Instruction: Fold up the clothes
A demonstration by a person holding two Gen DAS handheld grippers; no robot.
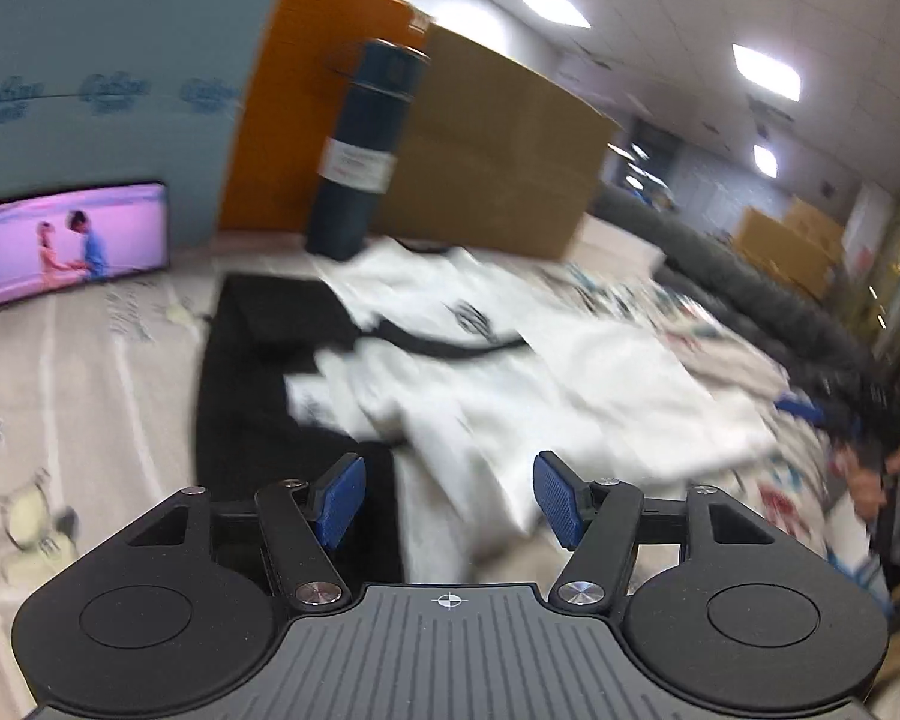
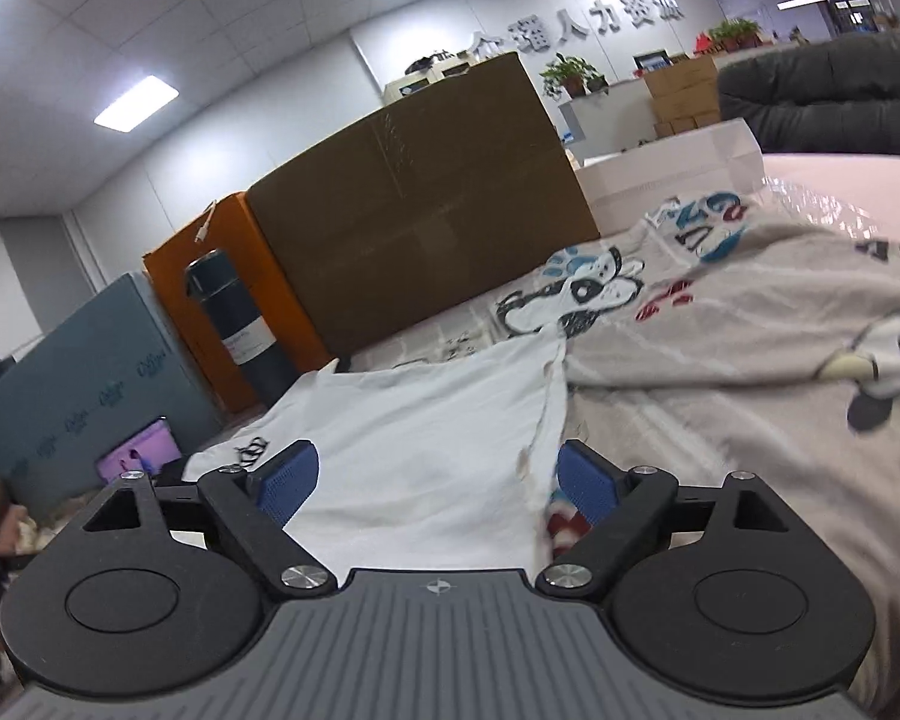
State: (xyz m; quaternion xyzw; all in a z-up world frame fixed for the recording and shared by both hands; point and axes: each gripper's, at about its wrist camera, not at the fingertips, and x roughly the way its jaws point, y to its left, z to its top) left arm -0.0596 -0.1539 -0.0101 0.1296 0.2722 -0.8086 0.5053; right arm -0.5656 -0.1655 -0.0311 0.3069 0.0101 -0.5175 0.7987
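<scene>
Clothes are lying on the printed bed cover (image 2: pixel 720 360): a white T-shirt (image 2: pixel 426 438) is spreading in front of the brown box (image 2: pixel 414 216), partly over a black garment (image 1: pixel 252 372). Both the left gripper (image 1: pixel 448 501) and the right gripper (image 2: pixel 437 483) are standing wide, holding nothing. I judge the fold is only beginning; next, each gripper is needing an edge of the shirt

Both low wrist views share the white shirt (image 1: pixel 570 372).
</scene>
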